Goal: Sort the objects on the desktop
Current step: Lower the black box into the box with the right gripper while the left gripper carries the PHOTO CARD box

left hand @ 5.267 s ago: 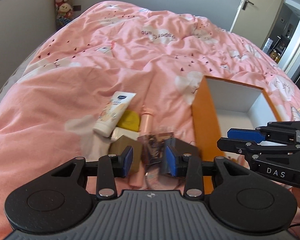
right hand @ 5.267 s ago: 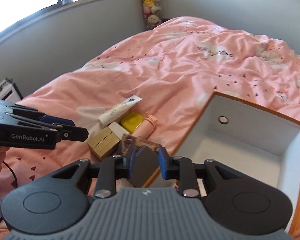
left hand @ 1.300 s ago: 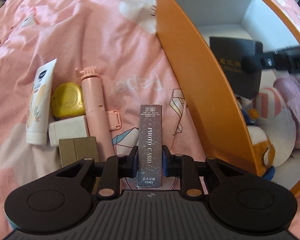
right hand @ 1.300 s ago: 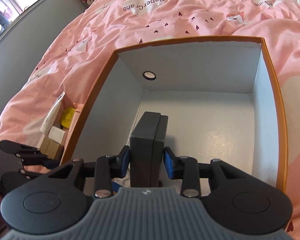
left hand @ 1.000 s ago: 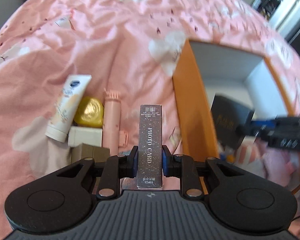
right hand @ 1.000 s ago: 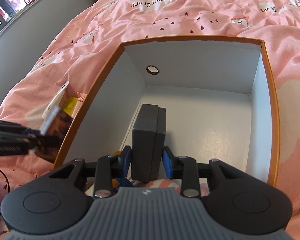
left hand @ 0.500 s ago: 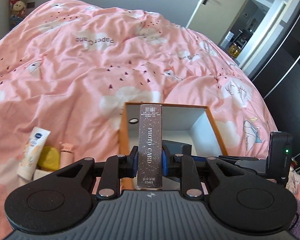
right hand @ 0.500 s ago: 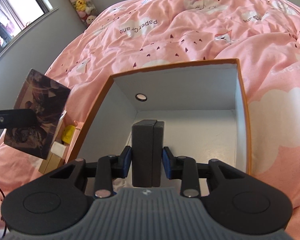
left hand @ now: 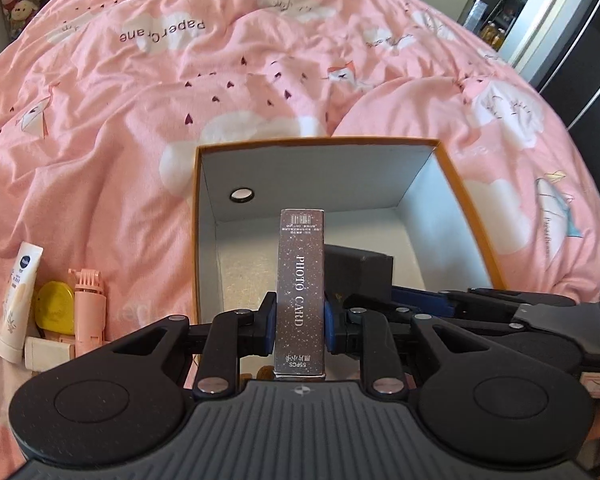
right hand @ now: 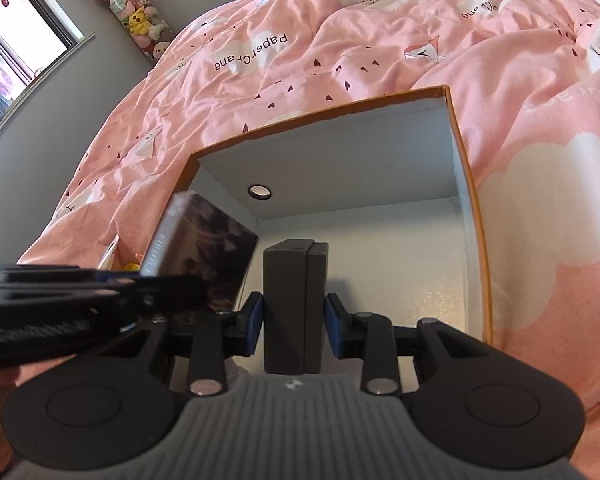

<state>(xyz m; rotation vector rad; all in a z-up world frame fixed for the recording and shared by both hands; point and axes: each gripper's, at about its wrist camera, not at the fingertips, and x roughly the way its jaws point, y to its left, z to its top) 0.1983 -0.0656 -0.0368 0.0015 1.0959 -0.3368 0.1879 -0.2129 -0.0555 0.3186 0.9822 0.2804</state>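
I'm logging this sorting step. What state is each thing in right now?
left gripper: shut on photo card box.
photo card box: held upright over the orange box.
right gripper: shut on black case.
black case: closed, held upright.
orange box: open.
cream tube: capped, lying on the bedspread.

Left hand-held gripper clamped, right hand-held gripper clamped, side by side

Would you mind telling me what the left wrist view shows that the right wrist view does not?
Only the left wrist view shows the cream tube and pink stick clearly, beside the box. Only the right wrist view shows the window. Both show the orange box, the photo card box in the left gripper, and the black case in the right gripper.
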